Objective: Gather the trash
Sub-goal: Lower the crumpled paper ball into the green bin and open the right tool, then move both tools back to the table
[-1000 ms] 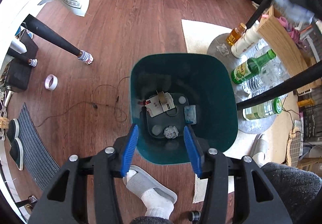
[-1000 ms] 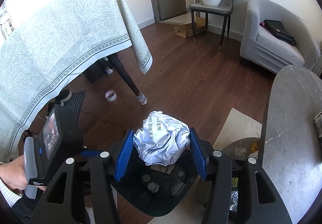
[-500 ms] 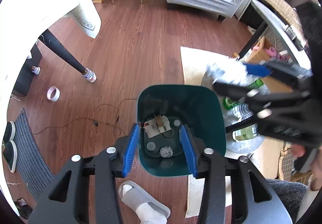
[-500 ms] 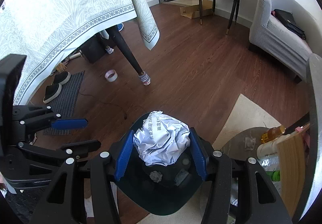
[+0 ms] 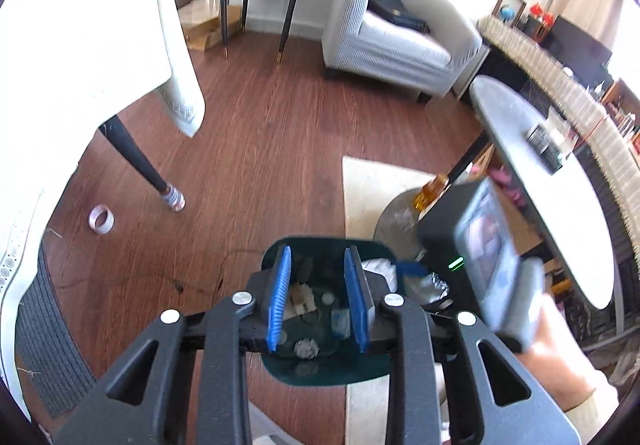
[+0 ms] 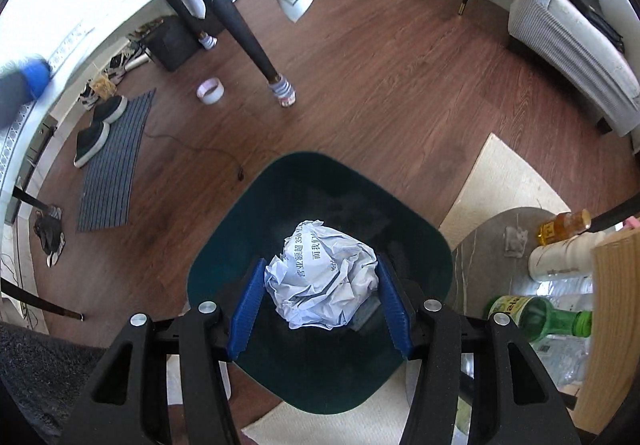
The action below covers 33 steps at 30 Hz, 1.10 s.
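Observation:
My right gripper (image 6: 320,299) is shut on a crumpled white paper ball (image 6: 322,279) with printed text, held directly over the open mouth of the dark green trash bin (image 6: 320,181). My left gripper (image 5: 318,299) is open and empty, raised above the same bin (image 5: 320,375), whose bottom holds several scraps and a small grey wad (image 5: 306,348). The paper ball shows partly past the left gripper's right finger in the left wrist view (image 5: 378,267). The right gripper's body with its screen (image 5: 480,245) is at the right of that view.
A round low tray (image 6: 484,245) right of the bin carries a green bottle (image 6: 536,315), an amber bottle (image 6: 564,225) and a white container. A cream rug (image 5: 376,189), tape roll (image 6: 210,89), table leg (image 6: 248,41), floor cable, doormat with shoes (image 6: 108,165) and armchair (image 5: 400,45) surround it.
The right gripper carried the paper ball down to just above the bin's mouth. The left gripper lifted and tilted up, showing more of the room.

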Each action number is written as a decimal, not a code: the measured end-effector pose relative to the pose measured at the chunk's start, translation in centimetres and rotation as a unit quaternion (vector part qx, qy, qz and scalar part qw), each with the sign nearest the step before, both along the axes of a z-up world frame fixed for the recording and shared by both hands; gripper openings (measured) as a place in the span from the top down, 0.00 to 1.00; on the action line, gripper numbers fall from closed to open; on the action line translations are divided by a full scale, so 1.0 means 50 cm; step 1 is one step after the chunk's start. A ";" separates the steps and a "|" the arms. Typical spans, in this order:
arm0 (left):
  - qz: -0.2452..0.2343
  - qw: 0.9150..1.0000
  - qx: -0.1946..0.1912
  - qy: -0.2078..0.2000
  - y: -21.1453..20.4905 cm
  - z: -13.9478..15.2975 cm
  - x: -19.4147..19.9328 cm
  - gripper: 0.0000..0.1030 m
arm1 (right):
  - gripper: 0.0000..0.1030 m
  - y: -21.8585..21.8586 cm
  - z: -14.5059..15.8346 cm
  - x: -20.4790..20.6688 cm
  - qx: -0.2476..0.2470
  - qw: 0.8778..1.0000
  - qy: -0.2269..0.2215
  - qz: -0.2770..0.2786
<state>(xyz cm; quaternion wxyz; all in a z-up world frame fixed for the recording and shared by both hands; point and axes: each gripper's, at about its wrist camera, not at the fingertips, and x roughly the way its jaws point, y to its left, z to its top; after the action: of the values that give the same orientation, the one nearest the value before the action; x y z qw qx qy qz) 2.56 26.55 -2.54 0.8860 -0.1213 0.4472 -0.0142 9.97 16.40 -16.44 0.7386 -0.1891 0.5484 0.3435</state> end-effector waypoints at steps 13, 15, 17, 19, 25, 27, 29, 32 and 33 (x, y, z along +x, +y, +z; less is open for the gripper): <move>0.010 0.998 -0.031 -0.055 -0.001 0.069 -0.007 0.72 | 0.39 0.016 -0.087 -0.037 -0.067 0.996 0.033 0.037; 0.012 0.997 -0.034 -0.061 -0.001 0.075 -0.008 0.72 | 0.39 0.018 -0.091 -0.044 -0.071 0.996 0.033 0.043; 0.015 0.997 -0.036 -0.068 -0.002 0.083 -0.007 0.72 | 0.39 0.015 -0.088 -0.045 -0.068 0.996 0.031 0.046; 0.015 0.997 -0.040 -0.072 -0.003 0.088 -0.006 0.72 | 0.39 0.010 -0.081 -0.045 -0.061 0.997 0.027 0.047; 0.021 0.995 -0.034 -0.086 -0.013 0.110 -0.005 0.72 | 0.39 -0.007 -0.039 -0.045 -0.031 0.998 0.010 0.047; 0.020 0.995 -0.032 -0.094 -0.018 0.121 -0.006 0.72 | 0.39 -0.011 -0.014 -0.047 -0.016 0.999 0.000 0.050; 0.021 0.994 -0.034 -0.102 -0.019 0.130 -0.006 0.72 | 0.39 -0.015 0.012 -0.048 -0.001 0.999 -0.011 0.052; 0.022 0.993 -0.028 -0.115 -0.028 0.149 -0.007 0.72 | 0.46 -0.020 0.057 -0.054 0.021 0.998 -0.032 0.057; 0.021 0.992 -0.024 -0.119 -0.030 0.155 -0.008 0.72 | 0.48 -0.025 0.075 -0.056 0.029 0.997 -0.042 0.057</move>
<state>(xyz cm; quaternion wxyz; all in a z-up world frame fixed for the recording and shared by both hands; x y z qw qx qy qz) 2.16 25.02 5.20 0.9299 -0.1496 0.3353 -0.0205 7.17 15.17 -12.69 0.7456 -0.2128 0.4946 0.3927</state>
